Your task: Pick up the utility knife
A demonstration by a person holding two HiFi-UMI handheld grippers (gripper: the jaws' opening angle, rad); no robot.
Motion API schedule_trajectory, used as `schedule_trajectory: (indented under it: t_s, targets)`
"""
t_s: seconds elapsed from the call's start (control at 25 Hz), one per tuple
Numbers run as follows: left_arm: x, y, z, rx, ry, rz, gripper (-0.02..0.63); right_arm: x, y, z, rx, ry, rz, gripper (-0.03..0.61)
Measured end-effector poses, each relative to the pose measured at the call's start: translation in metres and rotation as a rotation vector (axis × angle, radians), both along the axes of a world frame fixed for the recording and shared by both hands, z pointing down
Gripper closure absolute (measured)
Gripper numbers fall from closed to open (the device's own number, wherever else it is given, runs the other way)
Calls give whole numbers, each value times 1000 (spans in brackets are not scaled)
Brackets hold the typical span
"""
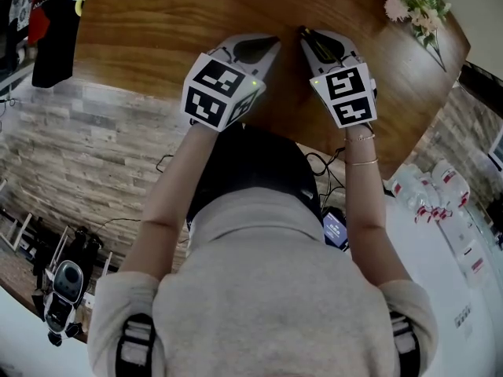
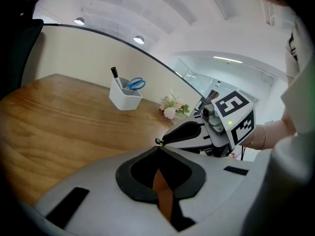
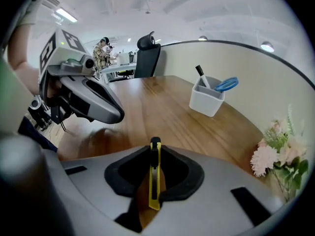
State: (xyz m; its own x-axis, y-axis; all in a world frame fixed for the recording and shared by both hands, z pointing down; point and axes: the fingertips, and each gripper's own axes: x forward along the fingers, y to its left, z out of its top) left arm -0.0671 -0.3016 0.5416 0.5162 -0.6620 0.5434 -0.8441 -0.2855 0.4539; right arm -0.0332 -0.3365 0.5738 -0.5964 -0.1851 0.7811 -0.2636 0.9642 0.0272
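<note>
Both your forearms reach to twelve o'clock, tilted down over the table (image 1: pixel 157 30); left gripper (image 2: pixel 158 147) closed, empty; right gripper (image 3: pixel 155 144) clamps the utility knife (image 3: pixel 153 181)

No legible words or numbers anywhere, bottle labels (image 1: pixel 449 177) too small to read

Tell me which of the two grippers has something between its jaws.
The right gripper: a yellow utility knife stands edge-on between its jaws. The left gripper has jaws that meet at the tips, with only the table showing behind.
</note>
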Motion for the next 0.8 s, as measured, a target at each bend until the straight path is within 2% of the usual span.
schedule_trajectory:
  t_s: [0.32, 0.8]
  targets:
    - [13, 4, -31, 62, -20, 58, 598, -3, -6, -48, 125, -115, 40, 500]
    - [11, 9, -91, 186, -32, 94, 598, -15, -15, -141, 271, -275, 133, 500]
